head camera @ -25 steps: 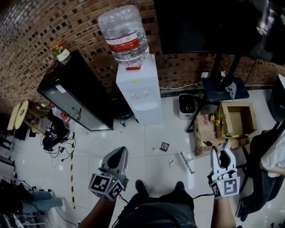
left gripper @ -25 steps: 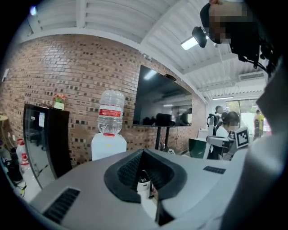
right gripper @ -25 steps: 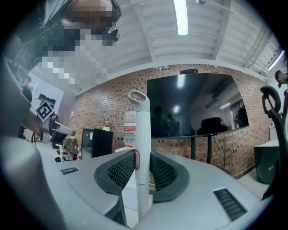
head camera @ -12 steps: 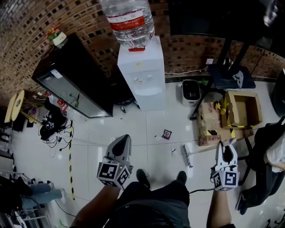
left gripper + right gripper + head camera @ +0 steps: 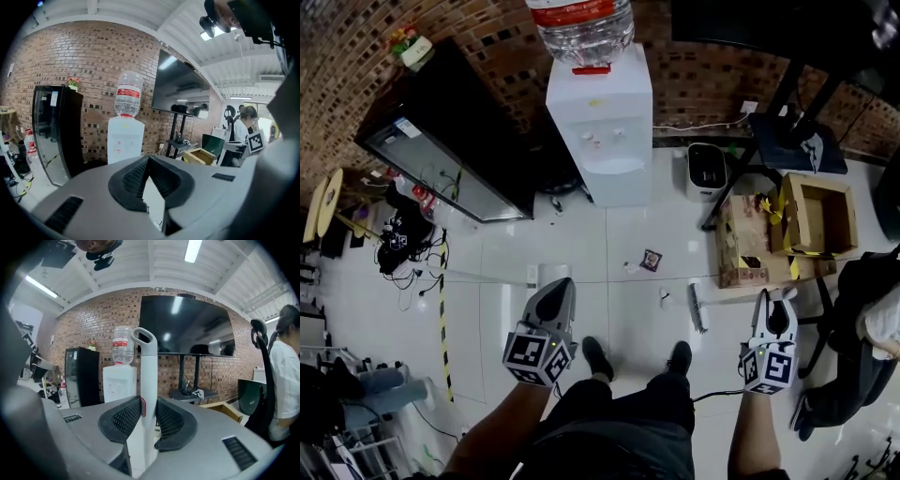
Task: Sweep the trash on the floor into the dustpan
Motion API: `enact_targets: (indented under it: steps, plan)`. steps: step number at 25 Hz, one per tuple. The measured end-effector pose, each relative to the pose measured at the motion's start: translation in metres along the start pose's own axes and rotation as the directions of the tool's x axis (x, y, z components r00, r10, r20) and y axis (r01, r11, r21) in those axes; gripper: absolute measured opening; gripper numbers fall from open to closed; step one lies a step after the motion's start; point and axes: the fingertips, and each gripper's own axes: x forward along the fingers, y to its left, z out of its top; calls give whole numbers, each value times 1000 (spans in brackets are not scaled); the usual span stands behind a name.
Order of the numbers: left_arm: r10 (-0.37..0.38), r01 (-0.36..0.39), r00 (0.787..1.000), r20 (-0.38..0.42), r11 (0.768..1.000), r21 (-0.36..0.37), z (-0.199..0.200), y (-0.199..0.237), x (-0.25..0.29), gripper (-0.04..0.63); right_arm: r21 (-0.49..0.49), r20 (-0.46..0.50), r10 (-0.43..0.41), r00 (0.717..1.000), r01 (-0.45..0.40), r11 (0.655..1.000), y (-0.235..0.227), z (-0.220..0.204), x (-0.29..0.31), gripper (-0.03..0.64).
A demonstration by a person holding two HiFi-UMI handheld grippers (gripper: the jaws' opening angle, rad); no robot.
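A small dark wrapper (image 5: 650, 260) and two white scraps (image 5: 664, 298) lie on the white tile floor in front of my feet. My right gripper (image 5: 772, 305) is shut on the white broom handle (image 5: 149, 394), which stands upright between the pads. The broom's brush head (image 5: 698, 307) rests on the floor just right of the scraps. My left gripper (image 5: 559, 287) is shut, with a thin white strip between its pads that looks like the dustpan handle (image 5: 154, 199). A white dustpan (image 5: 546, 274) shows on the floor just past its tips, left of the trash.
A white water dispenser (image 5: 600, 131) stands ahead, with a black glass-door fridge (image 5: 441, 150) to its left. Cardboard boxes (image 5: 814, 216) and a TV stand leg (image 5: 741, 178) crowd the right. A small white appliance (image 5: 705, 171) sits by the wall. Cables (image 5: 403, 253) lie at the left.
The view has shifted, so the dispenser, the trash and my feet sit higher in the picture. Both grippers keep their holds. The brush head stays right of the wrapper.
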Motion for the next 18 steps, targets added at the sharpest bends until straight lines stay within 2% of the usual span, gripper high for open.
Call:
enact_targets:
  steps: [3,8,18]
  plan:
    - [34,-34,999,-16,999,17,-8,18,0,3,4,-17,-4,1000,4,1000,14,-10,8,126]
    - [69,-69,997,-36,998,-7,-23,48,-5,3,-30,-42,17,999,-18,999,52,-14,16,126]
    - [88,-86,995,45,995,-59,-3,118,-34,3,-38,-135,92,987,-98,994,156,-21,30,127]
